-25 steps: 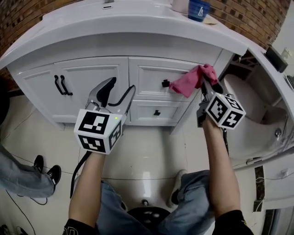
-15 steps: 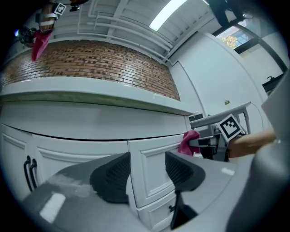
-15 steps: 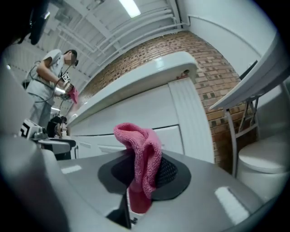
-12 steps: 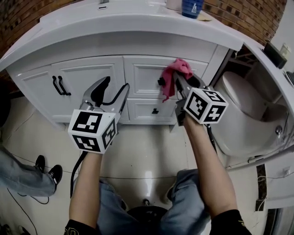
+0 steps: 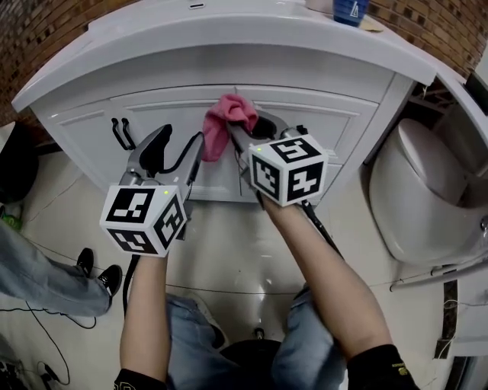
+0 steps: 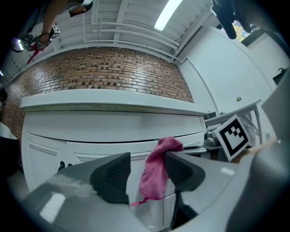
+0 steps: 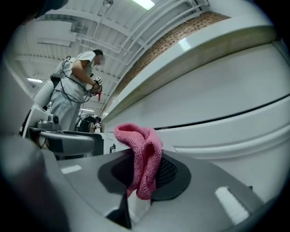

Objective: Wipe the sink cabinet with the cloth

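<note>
You have no word, number or brand name to read anywhere here. The only printed signs are the black-and-white square markers on the cube [image 5: 145,219] of your left gripper [image 5: 181,135] and on the cube [image 5: 290,169] of your right gripper [image 5: 245,128]. They are block patterns with no letters or digits. The blue cup [image 5: 351,9] on the counter carries a white mark, too small to make out.
</note>
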Demonstrator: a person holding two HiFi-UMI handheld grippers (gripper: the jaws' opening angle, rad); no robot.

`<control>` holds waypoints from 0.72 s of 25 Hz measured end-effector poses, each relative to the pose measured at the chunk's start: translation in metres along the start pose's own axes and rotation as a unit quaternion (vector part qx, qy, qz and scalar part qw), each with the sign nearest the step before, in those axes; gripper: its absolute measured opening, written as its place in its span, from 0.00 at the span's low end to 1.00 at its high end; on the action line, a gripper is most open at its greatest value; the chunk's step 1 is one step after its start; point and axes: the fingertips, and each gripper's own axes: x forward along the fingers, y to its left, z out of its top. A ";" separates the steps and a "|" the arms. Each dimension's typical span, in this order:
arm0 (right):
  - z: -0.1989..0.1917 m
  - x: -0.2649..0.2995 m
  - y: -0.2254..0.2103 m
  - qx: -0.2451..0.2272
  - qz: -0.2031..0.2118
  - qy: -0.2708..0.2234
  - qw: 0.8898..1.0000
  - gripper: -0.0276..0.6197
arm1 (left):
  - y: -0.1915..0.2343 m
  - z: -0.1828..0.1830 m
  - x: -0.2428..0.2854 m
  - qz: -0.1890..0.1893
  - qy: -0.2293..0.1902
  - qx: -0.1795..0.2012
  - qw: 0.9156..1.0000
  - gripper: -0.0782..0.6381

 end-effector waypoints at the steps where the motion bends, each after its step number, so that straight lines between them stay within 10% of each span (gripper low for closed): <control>1: -0.002 -0.004 -0.010 0.009 -0.016 0.001 1.000 0.16 | -0.002 -0.001 0.001 -0.002 0.001 0.000 1.000 0.44; 8: 0.007 -0.087 -0.111 -0.008 -0.156 0.008 0.988 0.16 | -0.020 -0.003 0.015 -0.027 0.002 0.000 1.000 0.44; 18: -0.007 -0.225 -0.232 0.040 -0.330 0.012 0.943 0.16 | -0.026 -0.005 0.021 -0.040 0.003 0.002 0.999 0.44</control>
